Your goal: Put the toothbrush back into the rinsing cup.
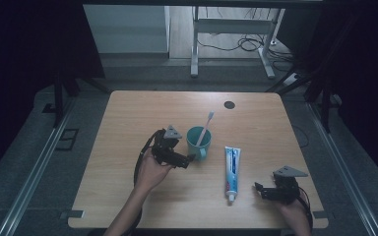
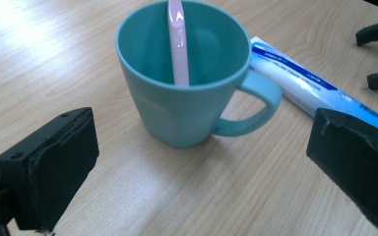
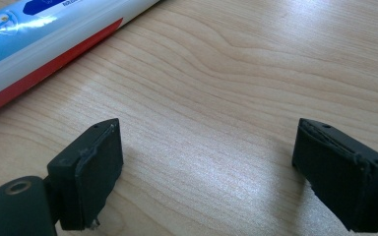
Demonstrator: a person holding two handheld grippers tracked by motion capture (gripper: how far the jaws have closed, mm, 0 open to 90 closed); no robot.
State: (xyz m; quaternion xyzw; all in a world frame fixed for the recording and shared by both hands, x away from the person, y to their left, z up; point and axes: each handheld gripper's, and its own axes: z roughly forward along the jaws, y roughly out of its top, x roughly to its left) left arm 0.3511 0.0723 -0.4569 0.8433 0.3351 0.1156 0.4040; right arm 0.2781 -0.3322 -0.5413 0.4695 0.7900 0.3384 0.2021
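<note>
Left gripper [image 1: 191, 158] sits just left of teal mug [image 1: 198, 141], near table [image 1: 128, 123] centre, jaws wide apart w/ nothing between pads. In left gripper view [image 2: 202, 152] both black pads flank the mug [image 2: 187, 83] but stand clear of it; bare wood either side. Mug upright, handle [image 2: 256, 105] turned toward the toothpaste side. Pink toothbrush [image 2: 177, 39] stands inside, leaning on far rim; in high view [image 1: 205, 127] head pokes up & tilts away from the person.

Toothpaste tube [image 1: 232, 173] lies flat just right of mug, white/blue, cap end [image 1: 231, 198] toward the person's side. Tube [image 2: 320, 88] close behind the handle, prob. not touching — angle too low to be sure.

Right gripper [image 1: 259, 190] low at near-right of table, resting near edge, jaws spread & empty. Right gripper view [image 3: 206, 167]: just wood grain between the pads, tube [image 3: 44, 44] w/ red stripe off at upper left, apart from jaws. Gripper points roughly toward tube's cap end, near but not in contact.

Dark round spot [image 1: 229, 104] on far part of tabletop, well apart from everything else.
</note>
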